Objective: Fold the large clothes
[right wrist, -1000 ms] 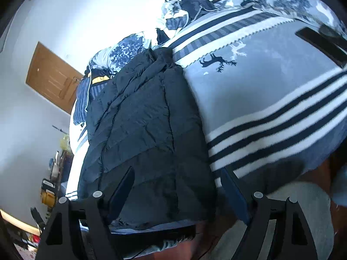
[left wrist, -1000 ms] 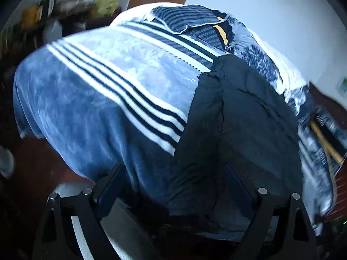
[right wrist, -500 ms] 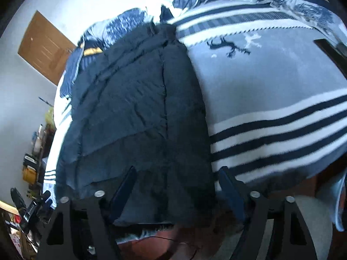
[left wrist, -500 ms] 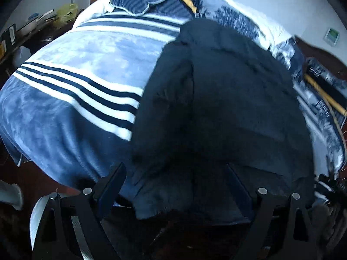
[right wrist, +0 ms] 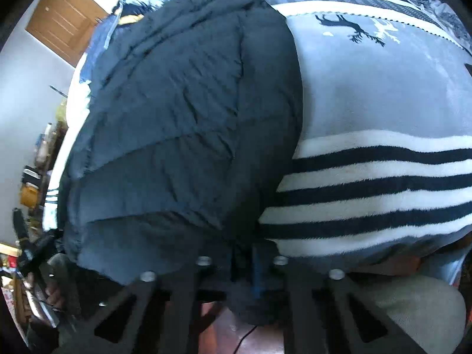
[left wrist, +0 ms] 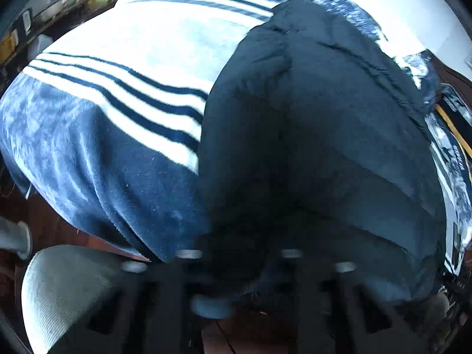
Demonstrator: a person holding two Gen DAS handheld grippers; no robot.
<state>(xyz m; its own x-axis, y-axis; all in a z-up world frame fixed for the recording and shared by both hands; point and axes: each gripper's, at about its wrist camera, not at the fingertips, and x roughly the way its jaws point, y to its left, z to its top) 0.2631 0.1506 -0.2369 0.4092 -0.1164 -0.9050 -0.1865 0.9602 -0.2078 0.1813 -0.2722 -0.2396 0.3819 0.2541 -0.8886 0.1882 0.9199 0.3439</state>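
Observation:
A dark navy quilted jacket [left wrist: 309, 147] [right wrist: 177, 118] lies lengthwise on the bed, its hem hanging over the near edge. My left gripper [left wrist: 239, 255] is at the hem's left part, its jaws closing with dark fabric pinched between them. My right gripper [right wrist: 242, 262] is at the hem's right corner, its jaws also closing on a fold of the jacket. The left gripper's fingertips are blurred and partly hidden by the cloth.
A blue and white striped blanket [left wrist: 118, 88] [right wrist: 383, 103] covers the bed on both sides of the jacket. The person's grey trouser leg [left wrist: 59, 295] [right wrist: 413, 303] is close below. A wooden door [right wrist: 65, 17] and a cluttered shelf [left wrist: 59, 0] lie beyond.
Both grippers dropped toward the near hem of the jacket and their jaws went from wide apart to closed on the fabric. The jacket now fills more of both views.

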